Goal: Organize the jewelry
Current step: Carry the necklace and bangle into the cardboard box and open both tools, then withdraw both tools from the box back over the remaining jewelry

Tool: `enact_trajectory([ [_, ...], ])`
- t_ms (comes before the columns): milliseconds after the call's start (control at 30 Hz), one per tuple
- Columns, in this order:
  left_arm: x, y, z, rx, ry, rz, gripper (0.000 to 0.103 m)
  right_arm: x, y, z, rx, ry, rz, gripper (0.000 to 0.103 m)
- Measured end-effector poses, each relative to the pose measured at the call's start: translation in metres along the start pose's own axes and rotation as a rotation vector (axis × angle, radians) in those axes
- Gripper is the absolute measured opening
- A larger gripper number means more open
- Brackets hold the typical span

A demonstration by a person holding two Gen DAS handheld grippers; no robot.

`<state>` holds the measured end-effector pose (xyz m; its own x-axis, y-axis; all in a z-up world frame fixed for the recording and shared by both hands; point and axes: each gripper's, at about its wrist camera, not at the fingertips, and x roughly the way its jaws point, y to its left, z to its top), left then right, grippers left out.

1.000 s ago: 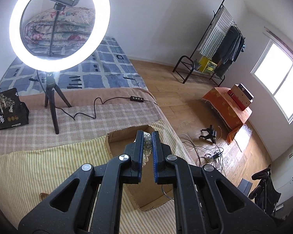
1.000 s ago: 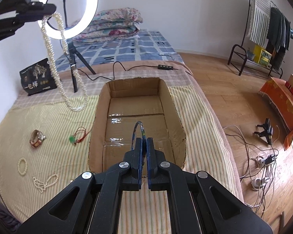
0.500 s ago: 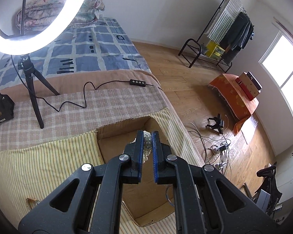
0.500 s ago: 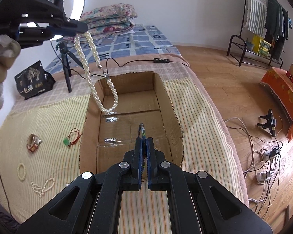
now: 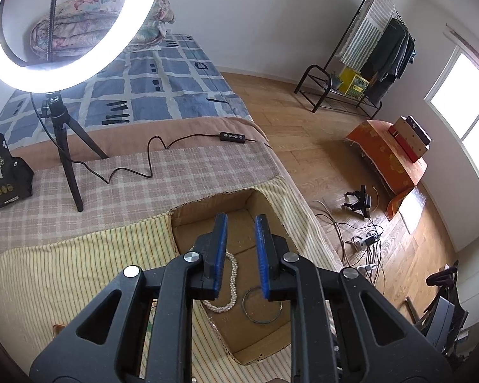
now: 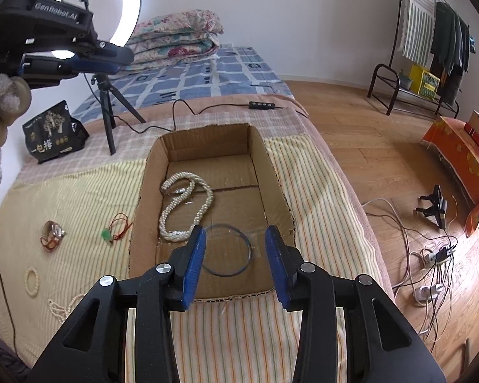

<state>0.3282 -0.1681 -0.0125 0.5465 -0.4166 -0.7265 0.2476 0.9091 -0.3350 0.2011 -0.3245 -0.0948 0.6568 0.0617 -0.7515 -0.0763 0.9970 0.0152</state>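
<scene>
An open cardboard box point(image 6: 207, 134) sits sunk into the striped yellow cloth on the bed. On its floor lie a twisted pearl necklace point(image 6: 182, 204) and a thin dark bangle point(image 6: 228, 249). My right gripper point(image 6: 236, 233) hovers over the box's near end, its jaws opening, with nothing between the pads. My left gripper point(image 5: 241, 218) hangs above the box, jaws opening and empty, with the necklace point(image 5: 226, 284) and the bangle point(image 5: 262, 306) below it. In the right wrist view the left gripper point(image 6: 124, 54) shows high at the upper left.
On the cloth left of the box lie a watch-like bracelet point(image 6: 51, 234), a green pendant on red cord point(image 6: 111, 231), a small pearl bracelet point(image 6: 32, 282) and a pearl chain point(image 6: 64, 306). A ring light on a tripod point(image 5: 64, 25) and a black bag point(image 6: 56, 134) stand behind. The bed edge drops to the floor at right.
The left gripper moved over the box and let go of the pearl necklace, which now lies inside. The right gripper opened and the bangle lies flat on the box floor.
</scene>
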Motion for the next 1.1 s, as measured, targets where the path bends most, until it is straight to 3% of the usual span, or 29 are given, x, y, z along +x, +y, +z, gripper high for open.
enact_trajectory([
  [500, -0.106, 0.03, -0.028, 0.029, -0.119, 0.107, 0.016, -0.033, 0.009, 0.0, -0.035, -0.091, -0.007, 0.037],
  [600, -0.13, 0.038, -0.04, 0.038, -0.143, 0.133, 0.016, -0.04, 0.016, -0.003, -0.057, -0.109, 0.0, 0.046],
  [800, -0.175, 0.06, -0.075, 0.061, -0.175, 0.193, 0.016, -0.054, 0.028, -0.011, -0.111, -0.143, 0.024, 0.05],
  [933, -0.192, 0.08, -0.103, 0.058, -0.184, 0.233, 0.043, -0.058, 0.036, -0.017, -0.13, -0.157, 0.059, 0.06],
  [1100, -0.197, 0.112, -0.143, 0.023, -0.157, 0.273, 0.043, -0.058, 0.053, -0.025, -0.164, -0.154, 0.113, 0.061],
])
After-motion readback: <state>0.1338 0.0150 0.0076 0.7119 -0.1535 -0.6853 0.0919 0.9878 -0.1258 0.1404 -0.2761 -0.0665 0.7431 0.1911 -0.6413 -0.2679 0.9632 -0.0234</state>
